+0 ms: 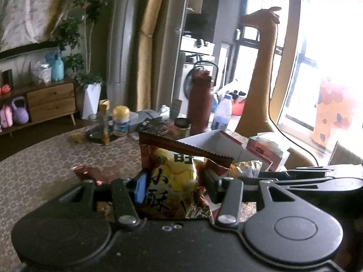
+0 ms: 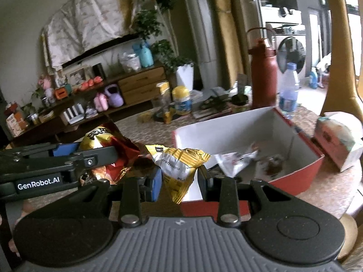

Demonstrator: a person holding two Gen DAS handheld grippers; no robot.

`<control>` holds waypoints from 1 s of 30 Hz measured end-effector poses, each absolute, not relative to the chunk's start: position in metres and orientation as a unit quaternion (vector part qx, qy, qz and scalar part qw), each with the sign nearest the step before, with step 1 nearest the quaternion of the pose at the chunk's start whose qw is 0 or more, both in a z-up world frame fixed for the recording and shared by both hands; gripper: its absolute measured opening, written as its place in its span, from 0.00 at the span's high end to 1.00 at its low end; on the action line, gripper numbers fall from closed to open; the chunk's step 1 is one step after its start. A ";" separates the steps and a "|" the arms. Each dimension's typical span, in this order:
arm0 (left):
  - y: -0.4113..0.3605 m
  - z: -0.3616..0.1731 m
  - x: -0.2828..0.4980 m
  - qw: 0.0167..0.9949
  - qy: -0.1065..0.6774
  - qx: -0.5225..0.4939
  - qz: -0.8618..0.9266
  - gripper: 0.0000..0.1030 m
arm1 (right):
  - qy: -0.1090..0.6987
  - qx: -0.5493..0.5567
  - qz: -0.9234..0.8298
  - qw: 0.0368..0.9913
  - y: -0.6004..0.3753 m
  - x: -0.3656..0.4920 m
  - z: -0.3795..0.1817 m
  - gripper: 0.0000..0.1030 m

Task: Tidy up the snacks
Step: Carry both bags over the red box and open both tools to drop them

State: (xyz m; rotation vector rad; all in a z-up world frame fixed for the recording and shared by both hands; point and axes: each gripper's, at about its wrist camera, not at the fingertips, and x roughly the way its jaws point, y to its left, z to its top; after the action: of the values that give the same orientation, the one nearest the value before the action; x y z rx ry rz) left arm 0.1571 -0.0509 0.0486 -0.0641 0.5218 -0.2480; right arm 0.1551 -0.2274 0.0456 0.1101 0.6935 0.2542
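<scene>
Living-room table (image 2: 147, 127) holds my red box (image 2: 295, 176), some snacks inside already. Beside it, left jaws clamp the big snack bag (image 1: 172, 176); right jaws clamp the yellow packet (image 2: 179, 170). Both still need dropping in.

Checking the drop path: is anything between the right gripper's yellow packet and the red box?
Nothing visible. The yellow packet, held in the right gripper, hangs just before the red box at its near rim. The box is open-topped, with a few wrappers inside.
</scene>
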 end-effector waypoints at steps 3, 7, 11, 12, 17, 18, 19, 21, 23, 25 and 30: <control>-0.068 0.048 0.166 0.956 0.260 -0.029 -0.131 0.53 | 0.337 0.051 0.110 0.934 -0.244 0.160 0.046 0.68; -0.087 0.047 0.177 0.954 0.264 -0.021 -0.141 0.53 | 0.338 0.050 0.091 0.935 -0.268 0.169 0.044 0.68; -0.106 0.045 0.189 0.950 0.272 -0.018 -0.152 0.53 | 0.343 0.051 0.072 0.935 -0.290 0.179 0.041 0.68; -0.111 0.044 0.192 0.949 0.274 -0.016 -0.154 0.53 | 0.344 0.050 0.068 0.935 -0.295 0.181 0.040 0.68; -0.133 0.039 0.204 0.947 0.277 -0.004 -0.163 0.53 | 0.344 0.048 0.048 0.937 -0.318 0.195 0.039 0.68; -0.136 0.038 0.207 0.946 0.278 -0.002 -0.164 0.53 | 0.345 0.048 0.045 0.936 -0.323 0.199 0.038 0.68; -0.140 0.037 0.210 0.946 0.280 0.000 -0.164 0.53 | 0.346 0.049 0.042 0.936 -0.327 0.203 0.036 0.68; -0.145 0.034 0.217 0.945 0.284 0.004 -0.164 0.53 | 0.350 0.049 0.034 0.935 -0.334 0.211 0.032 0.68; -0.150 0.029 0.224 0.943 0.290 0.008 -0.162 0.53 | 0.356 0.050 0.029 0.933 -0.340 0.219 0.026 0.68; -0.155 0.024 0.233 0.942 0.296 0.011 -0.159 0.53 | 0.361 0.049 0.024 0.931 -0.344 0.229 0.020 0.68; -0.162 0.010 0.257 0.939 0.310 0.025 -0.145 0.53 | 0.377 0.056 0.008 0.924 -0.354 0.257 0.001 0.68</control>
State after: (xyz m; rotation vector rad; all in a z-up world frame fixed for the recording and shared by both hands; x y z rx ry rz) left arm 0.2571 -0.1616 0.0098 0.0505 0.6326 -0.2951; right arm 0.2569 -0.3536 0.0009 0.1140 0.7745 0.0171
